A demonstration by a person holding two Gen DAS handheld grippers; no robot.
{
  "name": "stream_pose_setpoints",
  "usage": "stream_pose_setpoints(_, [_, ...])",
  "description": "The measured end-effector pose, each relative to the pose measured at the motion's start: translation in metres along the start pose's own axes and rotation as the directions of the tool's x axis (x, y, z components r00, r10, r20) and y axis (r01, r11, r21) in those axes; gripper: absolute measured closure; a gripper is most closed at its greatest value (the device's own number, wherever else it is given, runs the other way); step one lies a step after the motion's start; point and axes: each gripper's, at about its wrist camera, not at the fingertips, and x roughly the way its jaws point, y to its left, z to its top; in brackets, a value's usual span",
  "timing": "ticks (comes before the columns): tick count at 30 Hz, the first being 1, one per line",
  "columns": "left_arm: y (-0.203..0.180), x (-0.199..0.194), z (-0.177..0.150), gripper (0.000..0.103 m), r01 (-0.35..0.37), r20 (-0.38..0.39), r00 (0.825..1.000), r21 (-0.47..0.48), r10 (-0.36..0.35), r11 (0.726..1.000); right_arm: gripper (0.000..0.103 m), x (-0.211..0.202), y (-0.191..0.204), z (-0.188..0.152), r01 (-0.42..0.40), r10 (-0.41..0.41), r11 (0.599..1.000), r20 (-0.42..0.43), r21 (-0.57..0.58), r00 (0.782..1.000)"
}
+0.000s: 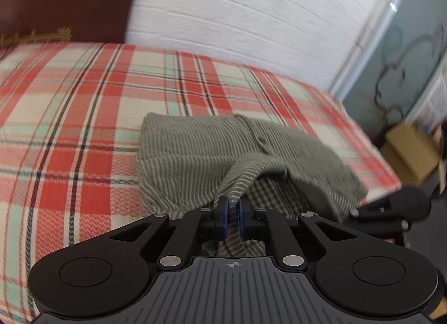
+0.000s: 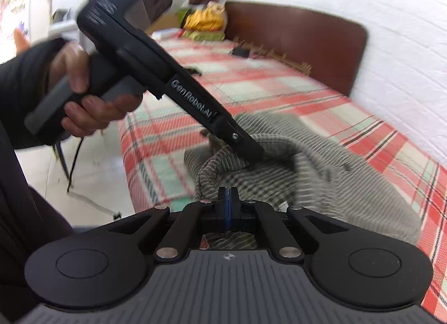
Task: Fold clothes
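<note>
Folding striped shirt (image 1: 195,153), mid-fold on the plaid bedspread (image 1: 69,117) | left gripper (image 1: 233,209): you have it clamped on a raised shirt edge | right gripper (image 2: 228,201): closed, cloth pinch unclear | next: you likely carry the edge across, level, then lay it flat.

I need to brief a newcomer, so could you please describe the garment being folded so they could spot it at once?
Look at the bed covered in a red, cream and mint plaid sheet. Near its front edge lies the grey-green striped garment, partly folded. It is the only clothing on the bed, finely striped where the sheet is checked.
</note>
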Motion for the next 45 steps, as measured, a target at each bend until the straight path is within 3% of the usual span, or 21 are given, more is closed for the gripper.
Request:
stream_pose_setpoints(4, [0.024,-0.01,0.003,0.1,0.05,0.038,0.998,-0.121,-0.045,0.991,0.103,-0.018,-0.01,-0.001,0.029,-0.033,0.996,0.047,0.08,0.998])
stream_pose_setpoints(7, [0.027,-0.002,-0.006,0.094,0.054,0.013,0.999,-0.153,-0.053,0.987,0.103,-0.01,-0.011,-0.007,0.011,-0.01,0.995,-0.002,0.095,1.0])
stream_pose_setpoints(8, [0.027,0.0,-0.009,0.069,0.06,0.006,0.998,-0.165,-0.06,0.984,0.103,-0.007,-0.01,-0.008,0.008,-0.006,0.996,-0.022,0.087,1.0])
stream_pose_setpoints(9, [0.028,-0.003,-0.011,0.055,0.074,0.011,0.997,-0.18,-0.073,0.981,0.103,-0.003,-0.009,-0.009,0.005,-0.002,0.997,-0.042,0.08,0.999])
stream_pose_setpoints(11, [0.031,-0.013,-0.015,0.043,0.119,0.033,0.993,-0.202,-0.115,0.972,0.102,-0.003,-0.012,-0.007,-0.005,0.009,0.995,-0.04,0.104,0.999])
stream_pose_setpoints(14, [0.032,-0.038,-0.02,0.039,0.136,0.075,0.989,-0.18,-0.124,0.974,0.101,-0.015,-0.025,0.004,-0.032,0.027,0.979,0.029,0.202,0.999])
stream_pose_setpoints(19, [0.02,-0.049,-0.034,0.042,0.066,0.041,0.997,-0.074,-0.063,0.995,0.098,-0.009,-0.039,0.016,-0.113,0.086,0.933,0.092,0.342,0.992])
stream_pose_setpoints(26, [0.007,-0.033,-0.058,0.044,0.031,0.0,1.0,-0.013,-0.031,0.999,0.097,0.018,-0.03,0.021,-0.113,0.096,0.897,0.06,0.427,0.994])
stream_pose_setpoints(29, [0.006,-0.035,-0.057,0.044,0.048,0.014,0.999,-0.02,-0.048,0.999,0.074,0.025,-0.026,0.026,-0.1,0.083,0.894,0.058,0.438,0.995])
stream_pose_setpoints(30, [0.006,-0.037,-0.057,0.044,0.051,0.021,0.998,-0.016,-0.051,0.999,0.073,0.026,-0.025,0.027,-0.097,0.079,0.893,0.059,0.44,0.995])
stream_pose_setpoints(34, [0.004,-0.04,-0.054,0.044,0.056,0.033,0.998,-0.001,-0.056,0.998,0.076,0.037,-0.027,0.03,-0.073,0.073,0.886,0.018,0.458,0.997])
stream_pose_setpoints(36, [0.004,-0.04,-0.053,0.045,0.058,0.041,0.997,-0.009,-0.058,0.998,0.097,0.041,-0.033,0.028,-0.074,0.084,0.862,0.004,0.501,0.996])
stream_pose_setpoints(40, [0.007,-0.041,-0.049,0.045,0.088,0.067,0.994,-0.052,-0.085,0.995,0.098,0.031,-0.052,0.02,-0.123,0.111,0.777,0.058,0.618,0.992])
stream_pose_setpoints(43, [0.008,-0.039,-0.044,0.045,0.129,0.096,0.988,-0.094,-0.12,0.987,0.098,0.023,-0.064,0.017,-0.156,0.117,0.73,0.103,0.666,0.988])
stream_pose_setpoints(45, [0.006,-0.034,-0.041,0.045,0.119,0.098,0.989,-0.089,-0.11,0.989,0.098,0.018,-0.07,0.014,-0.185,0.125,0.7,0.136,0.689,0.983])
